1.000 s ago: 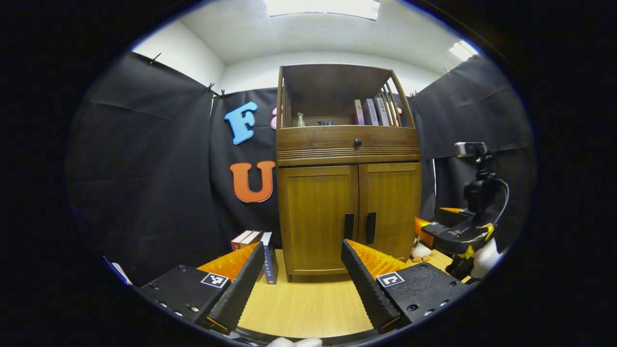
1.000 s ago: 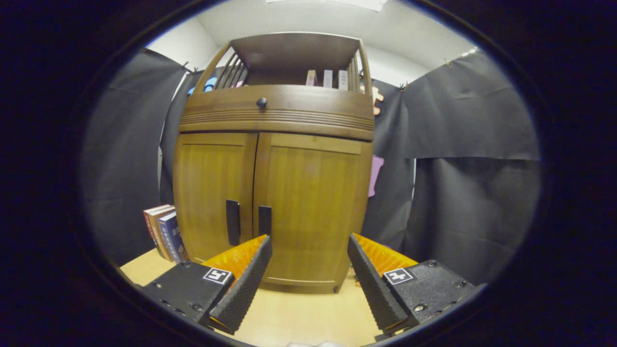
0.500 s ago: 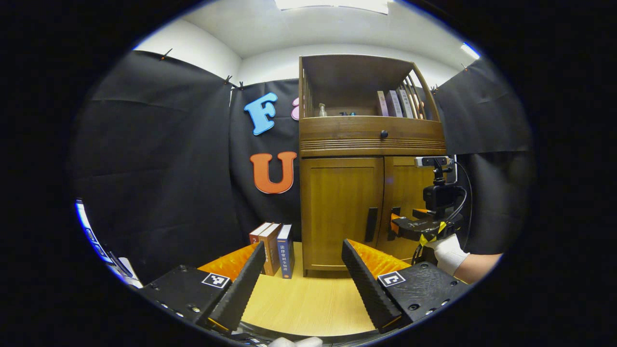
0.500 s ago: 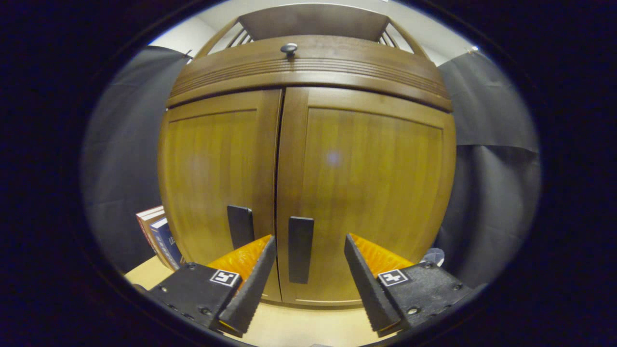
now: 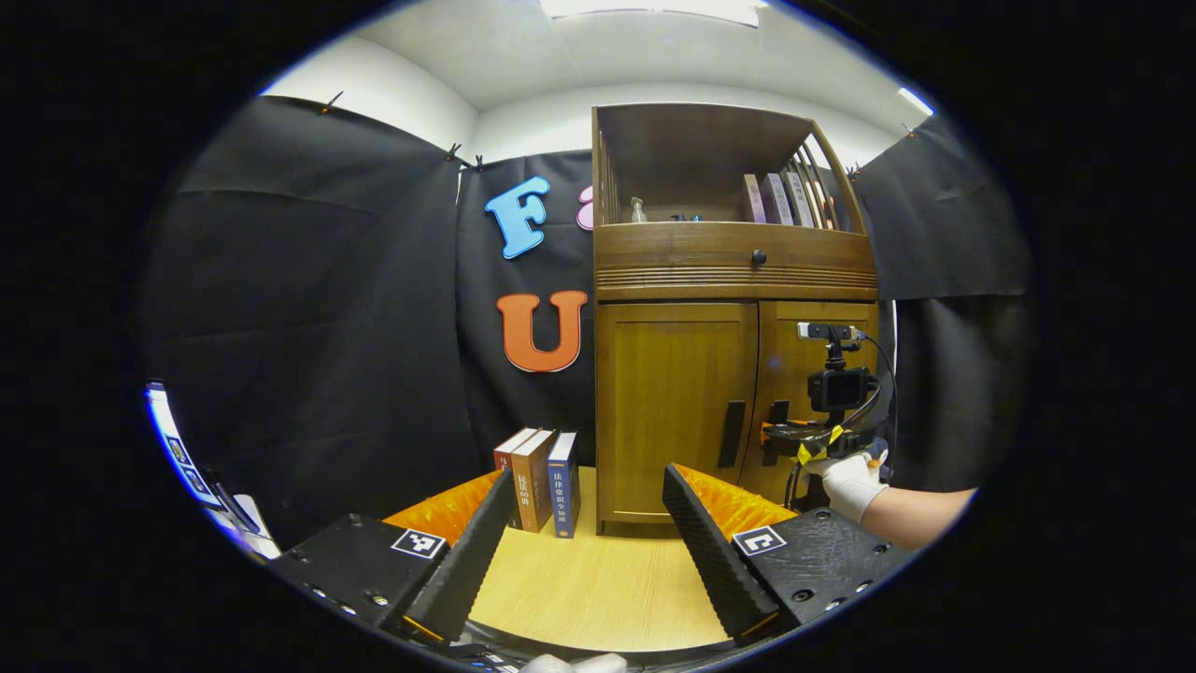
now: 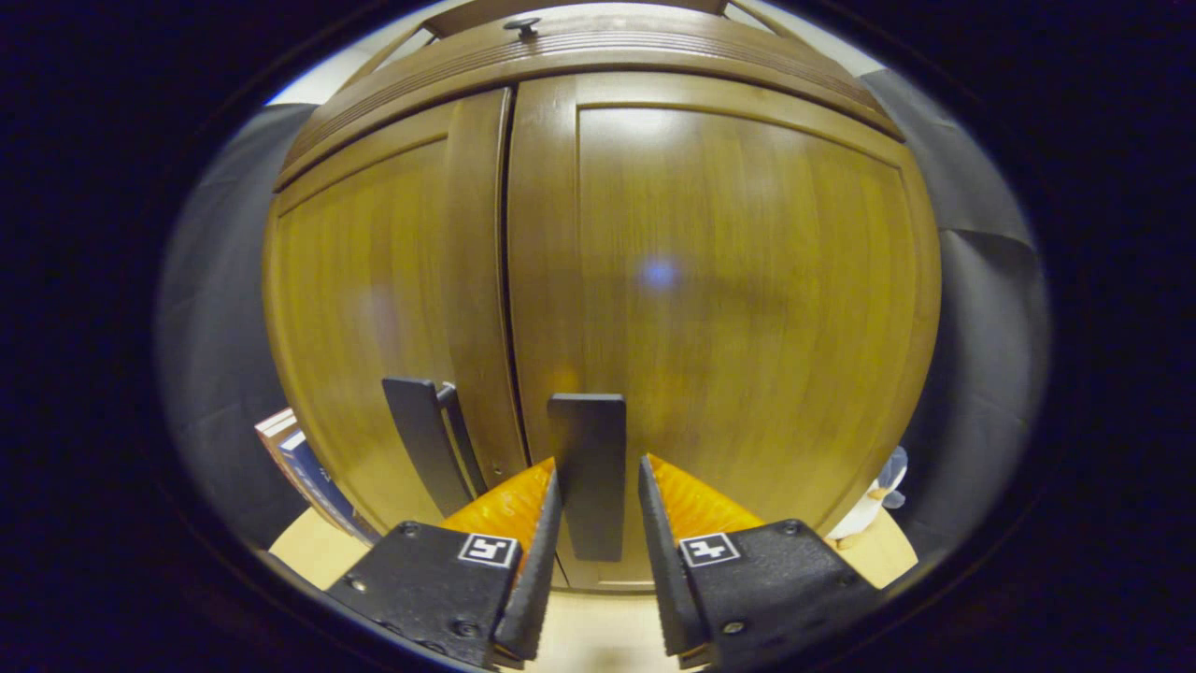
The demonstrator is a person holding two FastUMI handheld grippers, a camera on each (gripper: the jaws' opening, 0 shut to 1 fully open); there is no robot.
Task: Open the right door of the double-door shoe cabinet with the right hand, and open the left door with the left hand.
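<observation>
- The shoe cabinet (image 5: 691, 411) stands on the table (image 5: 598, 589) at 12 o'clock.
- Three books (image 5: 540, 477) stand upright at its 9 o'clock side.
- The right claw (image 6: 598, 486) straddles the right door handle (image 6: 587, 467); the left door handle (image 6: 420, 449) sits at its 9 o'clock.

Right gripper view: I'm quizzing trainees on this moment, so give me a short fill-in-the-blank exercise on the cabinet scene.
1. The right gripper straddles the dark handle of the ____ door.
2. Both cabinet doors are ____.
3. The left gripper has its jaws ____.
4. Beside the cabinet stand three ____.

Missing words: right; closed; open; books
</observation>
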